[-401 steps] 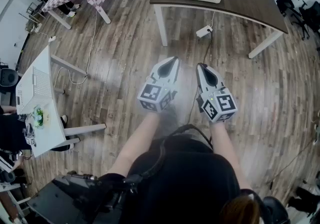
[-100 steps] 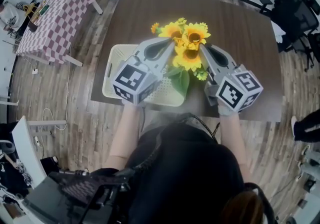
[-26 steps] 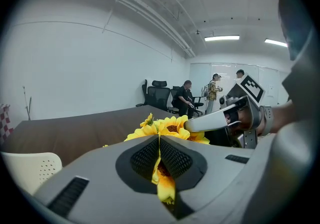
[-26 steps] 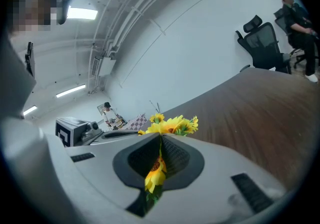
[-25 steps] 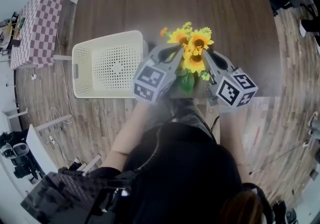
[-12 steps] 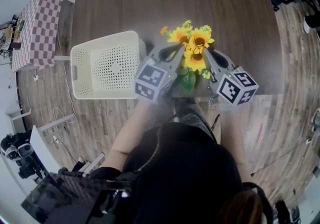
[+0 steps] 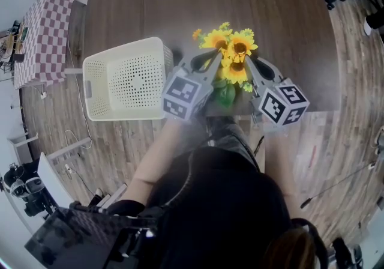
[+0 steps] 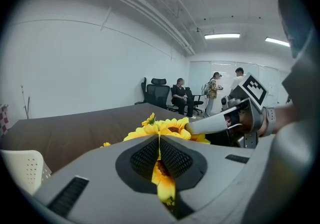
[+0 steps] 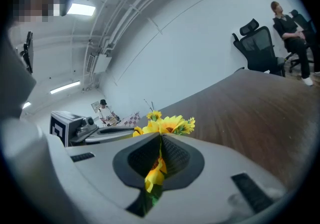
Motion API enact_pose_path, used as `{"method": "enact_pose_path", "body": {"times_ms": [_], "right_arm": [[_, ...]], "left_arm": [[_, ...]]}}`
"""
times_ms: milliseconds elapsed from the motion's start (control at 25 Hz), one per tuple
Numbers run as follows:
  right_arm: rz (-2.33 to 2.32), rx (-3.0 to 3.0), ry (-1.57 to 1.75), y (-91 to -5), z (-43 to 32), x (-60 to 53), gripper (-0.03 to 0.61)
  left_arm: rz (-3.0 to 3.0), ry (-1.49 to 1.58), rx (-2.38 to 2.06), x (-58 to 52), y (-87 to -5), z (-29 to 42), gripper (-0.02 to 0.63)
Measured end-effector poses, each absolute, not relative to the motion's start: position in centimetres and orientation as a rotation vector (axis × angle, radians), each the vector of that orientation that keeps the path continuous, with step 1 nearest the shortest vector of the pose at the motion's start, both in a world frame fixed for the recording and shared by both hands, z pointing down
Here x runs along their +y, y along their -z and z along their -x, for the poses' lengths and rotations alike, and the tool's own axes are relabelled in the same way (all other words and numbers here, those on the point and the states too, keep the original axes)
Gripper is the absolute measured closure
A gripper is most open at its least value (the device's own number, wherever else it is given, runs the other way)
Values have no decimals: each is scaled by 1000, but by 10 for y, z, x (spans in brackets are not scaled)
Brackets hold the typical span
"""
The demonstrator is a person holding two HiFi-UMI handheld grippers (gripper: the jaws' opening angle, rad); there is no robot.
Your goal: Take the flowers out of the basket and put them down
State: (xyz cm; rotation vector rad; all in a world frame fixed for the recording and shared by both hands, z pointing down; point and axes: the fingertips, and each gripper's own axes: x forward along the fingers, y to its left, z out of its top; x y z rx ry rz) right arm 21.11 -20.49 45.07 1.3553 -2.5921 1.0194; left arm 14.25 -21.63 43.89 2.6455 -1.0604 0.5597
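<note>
A bunch of yellow sunflowers (image 7: 231, 51) with green leaves hangs over the dark brown table (image 7: 270, 9), to the right of the cream perforated basket (image 7: 90, 90). No flowers are in the basket. My left gripper (image 7: 211, 60) is shut on the bunch from its left, with a petal pinched between its pads (image 8: 159, 140). My right gripper (image 7: 249, 65) is shut on it from the right, petals and a leaf caught in its jaws (image 9: 161, 140). The blooms (image 8: 170, 128) rise just beyond the tips. The stems' lower ends are hidden.
The table's near edge (image 7: 300, 110) runs just below the grippers, with wooden floor beyond it. A checkered table (image 7: 42, 27) stands at upper left. Office chairs (image 8: 159, 93) and people (image 8: 215, 90) are far across the room.
Both grippers and the bunch have edged slightly away from me over the table. The basket sits a little farther left in the picture. Both grips are unchanged.
</note>
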Motion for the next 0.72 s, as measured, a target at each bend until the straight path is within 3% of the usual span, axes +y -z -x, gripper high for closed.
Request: {"method": "enact_pose_path", "body": {"times_ms": [360, 720], "right_arm": [[-1404, -2535, -901, -454, -215, -205, 558], [-1463, -2458, -828, -456, -222, -202, 480]], "left_arm": [[-2646, -566, -1092, -215, -440, -142, 584], [-2651, -572, -1112, -210, -440, -137, 566]]}}
